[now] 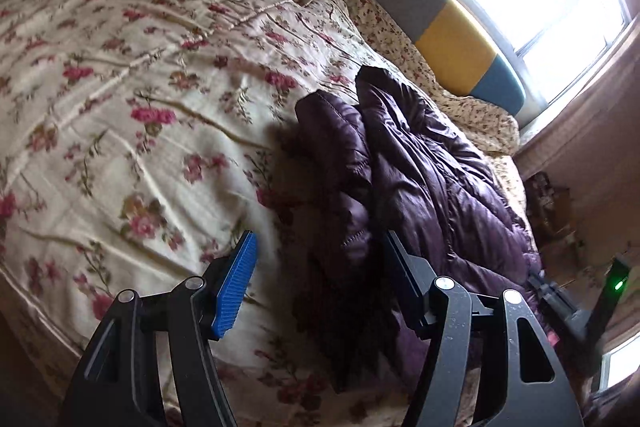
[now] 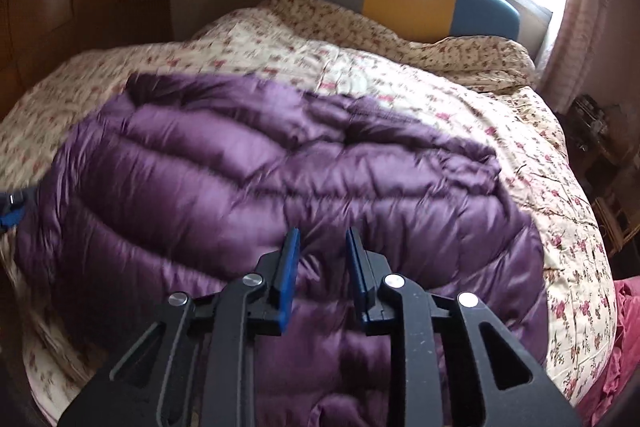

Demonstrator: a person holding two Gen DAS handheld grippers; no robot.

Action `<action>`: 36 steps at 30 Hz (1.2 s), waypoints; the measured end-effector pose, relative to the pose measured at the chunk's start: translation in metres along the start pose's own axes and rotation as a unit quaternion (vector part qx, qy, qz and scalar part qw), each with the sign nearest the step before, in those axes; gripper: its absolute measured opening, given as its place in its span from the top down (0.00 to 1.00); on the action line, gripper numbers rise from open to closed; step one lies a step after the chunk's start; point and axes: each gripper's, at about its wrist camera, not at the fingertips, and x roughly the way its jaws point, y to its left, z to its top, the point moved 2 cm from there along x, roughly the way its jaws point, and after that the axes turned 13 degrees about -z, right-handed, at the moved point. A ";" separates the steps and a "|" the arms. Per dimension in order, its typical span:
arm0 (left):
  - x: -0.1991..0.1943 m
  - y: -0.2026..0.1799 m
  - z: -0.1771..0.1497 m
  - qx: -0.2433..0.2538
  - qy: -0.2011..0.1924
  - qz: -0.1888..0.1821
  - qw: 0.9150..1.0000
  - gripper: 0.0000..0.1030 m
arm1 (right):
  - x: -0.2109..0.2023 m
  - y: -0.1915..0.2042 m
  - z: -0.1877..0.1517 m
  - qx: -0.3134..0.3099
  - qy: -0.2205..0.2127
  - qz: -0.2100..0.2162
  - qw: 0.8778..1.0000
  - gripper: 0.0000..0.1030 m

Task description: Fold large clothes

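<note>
1. Puffy purple quilted down jacket [image 2: 280, 187], lying spread on the floral-quilted bed [image 1: 120, 87]; probably light, soft and slippery, best pinched at a hem or seam.
2. Left gripper [image 1: 320, 275]: jaws wide apart, empty, straddling the jacket's edge.
3. Right gripper [image 2: 322, 259]: jaws parted, nothing between them.
4. Only the right view shows the jacket's full spread.

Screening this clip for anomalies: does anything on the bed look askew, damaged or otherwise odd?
Nothing looks damaged or spilled. The purple puffer jacket lies rumpled on the floral bedspread, one part bunched in uneven ridges, which fits a garment not yet folded. Both the left gripper and right gripper are open and hold nothing.
</note>
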 end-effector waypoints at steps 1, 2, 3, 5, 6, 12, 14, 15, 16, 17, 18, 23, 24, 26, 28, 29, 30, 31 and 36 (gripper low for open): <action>0.001 0.001 -0.001 -0.007 0.002 -0.011 1.000 0.38 | 0.004 0.002 -0.003 -0.003 0.004 0.000 1.000 0.79; 0.001 0.001 0.000 -0.013 0.003 -0.018 1.000 0.38 | 0.007 0.005 -0.006 -0.006 0.009 -0.001 1.000 0.78; 0.002 0.002 0.000 -0.019 0.003 -0.026 0.999 0.38 | 0.011 0.006 -0.007 -0.008 0.014 -0.001 1.000 0.78; 0.003 0.005 0.000 -0.040 0.005 -0.045 0.998 0.38 | 0.016 0.009 -0.009 -0.015 0.019 -0.003 1.000 0.78; 0.004 0.006 0.000 -0.047 0.005 -0.049 0.998 0.38 | 0.019 0.011 -0.009 -0.018 0.020 -0.005 1.000 0.78; 0.014 0.009 0.004 -0.078 0.004 -0.089 0.993 0.38 | 0.028 0.017 -0.015 -0.025 0.027 -0.019 0.999 0.78; 0.018 0.009 0.004 -0.085 0.006 -0.104 0.991 0.38 | 0.029 0.019 -0.016 -0.027 0.028 -0.025 0.999 0.78; 0.020 0.009 0.004 -0.089 0.007 -0.113 0.990 0.38 | 0.030 0.020 -0.017 -0.027 0.030 -0.027 0.999 0.78; 0.022 0.009 0.004 -0.101 0.008 -0.131 0.986 0.38 | 0.029 0.020 -0.017 -0.027 0.030 -0.028 0.999 0.78; 0.023 0.010 0.004 -0.110 0.009 -0.146 0.983 0.38 | 0.030 0.021 -0.017 -0.028 0.030 -0.030 0.999 0.78; 0.023 0.010 0.003 -0.120 0.009 -0.164 0.979 0.38 | 0.030 0.022 -0.018 -0.029 0.030 -0.032 0.999 0.78; 0.024 0.013 -0.001 -0.133 0.014 -0.207 0.969 0.38 | 0.030 0.028 -0.021 -0.041 0.023 -0.047 0.998 0.78; 0.025 0.012 -0.001 -0.128 0.016 -0.207 0.970 0.38 | 0.030 0.029 -0.021 -0.045 0.022 -0.051 0.997 0.78; 0.029 0.005 -0.002 -0.110 0.026 -0.206 0.972 0.38 | 0.030 0.033 -0.023 -0.050 0.020 -0.057 0.997 0.78; 0.032 -0.003 -0.002 -0.095 0.036 -0.212 0.972 0.47 | 0.031 0.033 -0.023 -0.053 0.019 -0.060 0.997 0.78; 0.033 -0.008 -0.003 -0.084 0.040 -0.212 0.973 0.55 | 0.031 0.033 -0.023 -0.054 0.019 -0.060 0.997 0.78; 0.033 -0.012 -0.002 -0.076 0.043 -0.212 0.973 0.60 | 0.031 0.033 -0.023 -0.055 0.019 -0.060 0.997 0.78; 0.032 -0.017 -0.001 -0.067 0.045 -0.216 0.973 0.70 | 0.031 0.032 -0.024 -0.055 0.019 -0.059 0.997 0.78; 0.027 -0.044 0.012 -0.033 0.046 -0.223 0.973 0.81 | 0.032 0.033 -0.024 -0.058 0.019 -0.057 0.996 0.78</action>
